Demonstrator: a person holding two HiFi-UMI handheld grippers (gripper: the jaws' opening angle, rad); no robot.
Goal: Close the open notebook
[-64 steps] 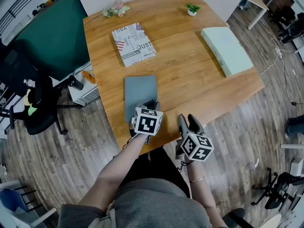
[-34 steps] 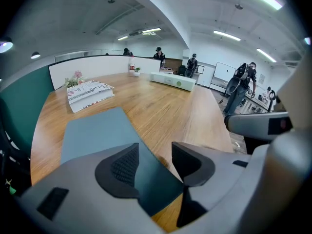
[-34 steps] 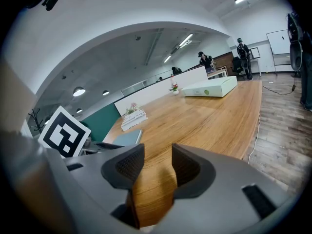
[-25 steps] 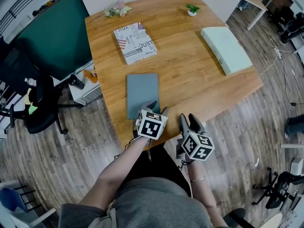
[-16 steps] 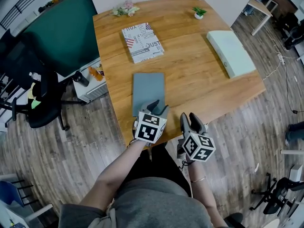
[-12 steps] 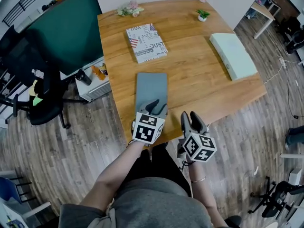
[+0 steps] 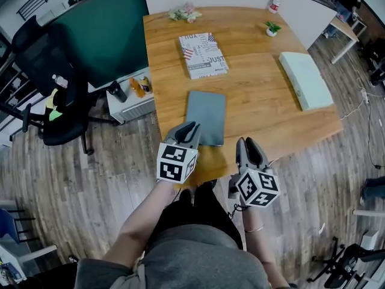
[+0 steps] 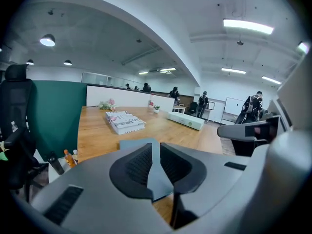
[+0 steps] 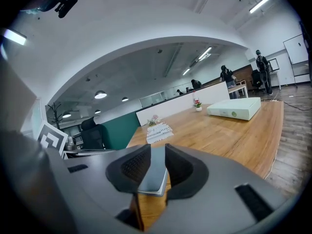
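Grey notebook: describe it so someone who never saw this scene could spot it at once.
Start at the wooden table and look at its near edge. The grey notebook lies there flat and closed. Its plain cover sets it apart from the printed book beyond it and the pale green box.

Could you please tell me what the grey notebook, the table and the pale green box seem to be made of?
Grey notebook: matte cover, perhaps card or faux leather; no glare, pale page edges visible.
Table: wood or wood-look laminate, satin finish; grain lines run along it.
Pale green box: smooth plastic or coated card, I cannot tell which; even colour, soft sheen.
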